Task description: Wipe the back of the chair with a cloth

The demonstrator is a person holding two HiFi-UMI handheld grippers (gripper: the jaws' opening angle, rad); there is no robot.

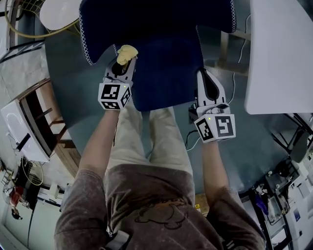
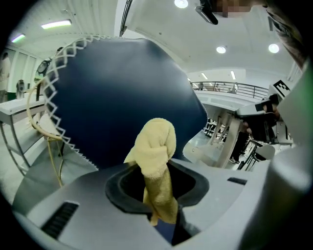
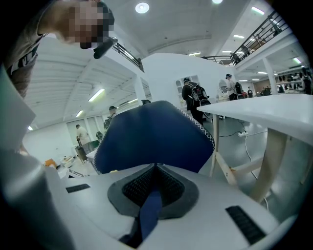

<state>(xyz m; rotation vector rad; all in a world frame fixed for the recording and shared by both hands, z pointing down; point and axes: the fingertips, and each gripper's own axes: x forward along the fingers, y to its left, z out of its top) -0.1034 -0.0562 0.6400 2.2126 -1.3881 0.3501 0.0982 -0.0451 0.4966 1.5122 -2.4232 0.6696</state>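
The dark blue chair (image 1: 161, 44) with white zigzag stitching stands in front of me, its back (image 2: 122, 97) filling the left gripper view. My left gripper (image 1: 122, 62) is shut on a yellow cloth (image 1: 126, 52), whose bunched end (image 2: 155, 156) sticks out past the jaws at the chair back's left part. At the right side of the back, my right gripper (image 1: 203, 80) is shut on the chair's edge. In the right gripper view a strip of the blue fabric (image 3: 149, 215) runs between the jaws, with the rest of the chair back (image 3: 151, 136) beyond.
A white table (image 1: 279, 53) stands close on the right, its wooden leg (image 3: 269, 161) beside the chair. Wooden shelving (image 1: 44, 122) is on the left and a white round seat (image 1: 58, 12) at the top left. A cable (image 1: 188, 139) lies on the floor.
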